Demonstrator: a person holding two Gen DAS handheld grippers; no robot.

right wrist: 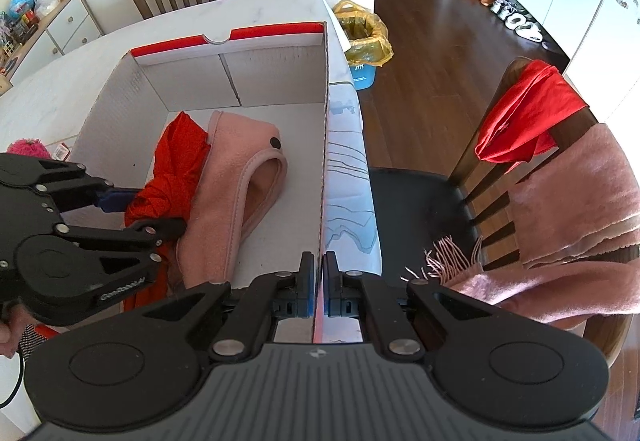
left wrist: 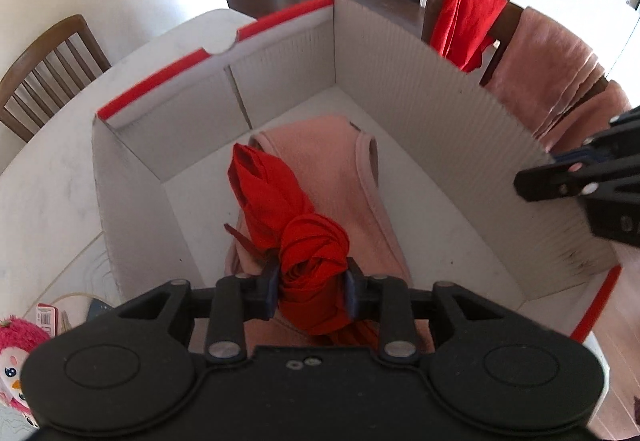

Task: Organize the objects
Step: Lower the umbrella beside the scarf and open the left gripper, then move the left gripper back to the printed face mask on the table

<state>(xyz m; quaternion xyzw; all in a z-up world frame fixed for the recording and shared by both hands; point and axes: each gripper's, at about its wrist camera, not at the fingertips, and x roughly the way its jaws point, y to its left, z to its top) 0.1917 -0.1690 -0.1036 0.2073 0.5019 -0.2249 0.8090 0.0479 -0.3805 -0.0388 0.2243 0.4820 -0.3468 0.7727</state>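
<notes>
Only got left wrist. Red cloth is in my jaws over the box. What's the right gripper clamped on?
Observer: The right gripper is shut on the box wall, the side nearest the chair.
Operator: Anything past that wall?
Observer: A black chair seat, bare, with a pink scarf over the backrest.
Operator: Floor beyond the table?
Observer: A blue bin with a yellow bag stands by the table's far corner.
</notes>
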